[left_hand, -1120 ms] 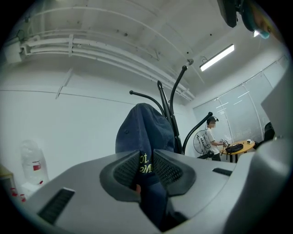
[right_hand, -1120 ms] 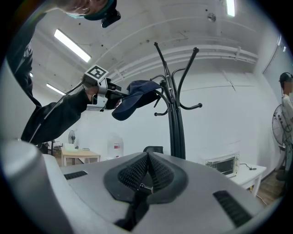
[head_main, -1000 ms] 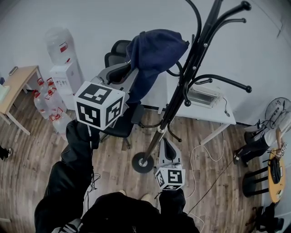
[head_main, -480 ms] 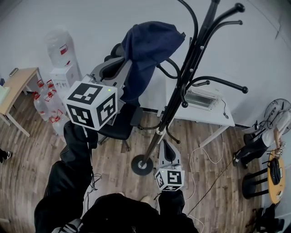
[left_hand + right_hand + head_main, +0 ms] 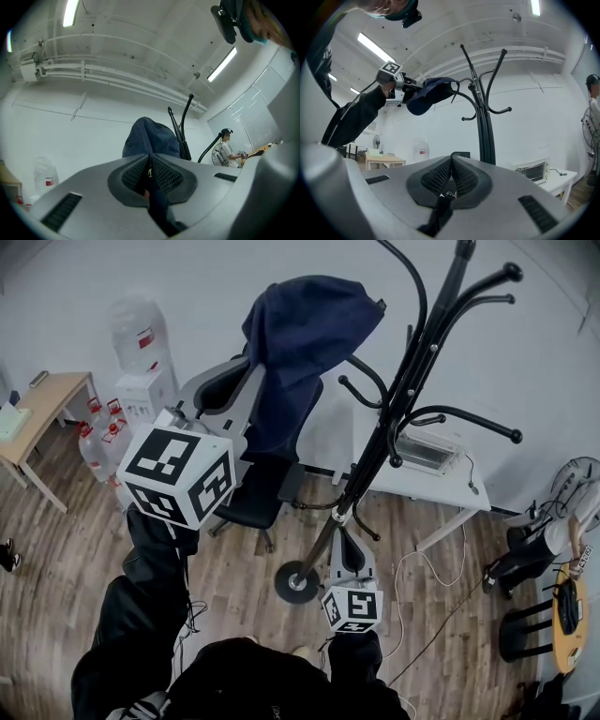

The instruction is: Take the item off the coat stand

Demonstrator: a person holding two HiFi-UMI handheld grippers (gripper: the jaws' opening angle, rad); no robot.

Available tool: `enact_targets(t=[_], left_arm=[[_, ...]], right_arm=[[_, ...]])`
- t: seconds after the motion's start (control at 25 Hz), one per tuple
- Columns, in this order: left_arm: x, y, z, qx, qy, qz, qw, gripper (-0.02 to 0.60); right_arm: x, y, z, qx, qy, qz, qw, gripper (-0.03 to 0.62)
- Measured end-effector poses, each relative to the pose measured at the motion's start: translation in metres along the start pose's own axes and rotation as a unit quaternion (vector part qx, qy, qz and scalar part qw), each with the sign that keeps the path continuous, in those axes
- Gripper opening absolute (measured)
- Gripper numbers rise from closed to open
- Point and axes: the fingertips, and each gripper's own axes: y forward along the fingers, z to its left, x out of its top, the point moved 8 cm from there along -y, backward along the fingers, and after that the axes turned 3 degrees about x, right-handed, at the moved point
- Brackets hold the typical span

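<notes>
A dark navy cap hangs high by the left hook arm of the black coat stand. My left gripper is raised to it and shut on its cloth; in the left gripper view navy fabric runs down between the closed pads. From the right gripper view the cap sits at the hook's tip, and I cannot tell whether it still rests on it. My right gripper stays low near the stand's base, shut with nothing in it.
A black office chair stands behind the cap. A water dispenser, several bottles and a wooden desk are at left. At right are a white table with a toaster oven, floor cables and a person.
My left gripper has drawn left and a little down with the cap's cloth in it, and the cap has shifted left away from the stand's pole. The right gripper has stayed put.
</notes>
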Motion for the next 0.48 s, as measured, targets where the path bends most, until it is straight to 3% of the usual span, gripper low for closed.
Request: enact_targets(t=[0.48], left_arm=[[0.011,-0.063,0.032,0.042,0.014,-0.04,0.9982,0.037]], right_arm=[[0.002,0.022,0.039,0.049,-0.007,-0.002,0.999,0.015]])
